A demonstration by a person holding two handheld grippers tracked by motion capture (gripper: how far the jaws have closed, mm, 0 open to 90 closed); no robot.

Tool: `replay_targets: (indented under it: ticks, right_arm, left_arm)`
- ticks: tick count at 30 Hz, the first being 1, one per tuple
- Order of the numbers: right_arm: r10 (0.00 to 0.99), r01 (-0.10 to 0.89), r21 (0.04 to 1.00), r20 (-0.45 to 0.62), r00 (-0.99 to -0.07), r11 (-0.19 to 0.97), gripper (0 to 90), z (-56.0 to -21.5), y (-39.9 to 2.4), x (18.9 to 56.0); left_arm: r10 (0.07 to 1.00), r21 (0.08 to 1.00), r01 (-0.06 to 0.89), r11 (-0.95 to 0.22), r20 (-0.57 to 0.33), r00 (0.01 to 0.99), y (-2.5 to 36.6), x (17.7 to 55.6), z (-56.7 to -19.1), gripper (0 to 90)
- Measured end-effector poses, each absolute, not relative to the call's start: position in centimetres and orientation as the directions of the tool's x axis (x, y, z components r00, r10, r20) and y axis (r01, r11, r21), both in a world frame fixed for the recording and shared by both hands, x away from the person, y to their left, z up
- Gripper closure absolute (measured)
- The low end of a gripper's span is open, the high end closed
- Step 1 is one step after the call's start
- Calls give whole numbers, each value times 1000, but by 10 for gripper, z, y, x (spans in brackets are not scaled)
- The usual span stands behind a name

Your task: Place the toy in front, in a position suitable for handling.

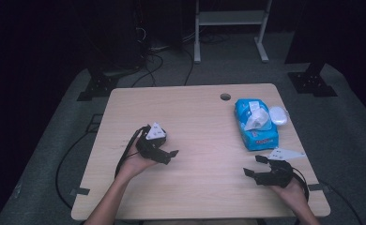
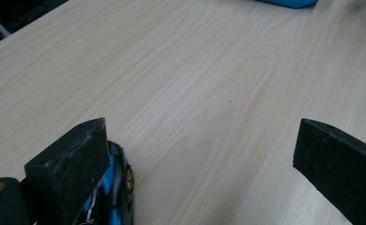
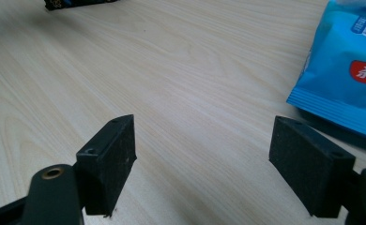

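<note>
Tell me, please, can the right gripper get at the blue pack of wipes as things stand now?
Probably yes. The right gripper is open and holds nothing, and the blue wipes pack lies just beyond it on the table. Bare wood lies between them, though the jaws point partly aside, so the hand must turn.

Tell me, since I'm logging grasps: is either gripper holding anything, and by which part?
Nothing is held. The left gripper and the right gripper both stand open over bare table; the blue wet-wipes pack lies untouched.

Blue wipes pack (image 3: 345, 79): red label bears white Chinese characters, first legible as "杀"; the remaining print is too small to read.
</note>
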State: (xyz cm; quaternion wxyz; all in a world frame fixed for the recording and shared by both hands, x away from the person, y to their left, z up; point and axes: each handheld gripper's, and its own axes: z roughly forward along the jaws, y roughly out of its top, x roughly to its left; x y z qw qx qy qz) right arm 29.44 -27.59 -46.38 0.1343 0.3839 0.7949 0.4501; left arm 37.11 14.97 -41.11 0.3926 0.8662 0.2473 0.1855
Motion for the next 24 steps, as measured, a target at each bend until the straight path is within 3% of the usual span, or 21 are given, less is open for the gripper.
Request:
replay_targets:
  ticks: [12,24]
  right_arm:
    - [721,491,812,131,-681,316,220,-465,-274,295]
    - [712,487,811,129,-690,325,220,-465,-271,296]
  left_arm:
    - [597,736,307,-603,162,786,168,388,-407,33]
    - [641,668,408,-623,136,756,196,420,-423,34]
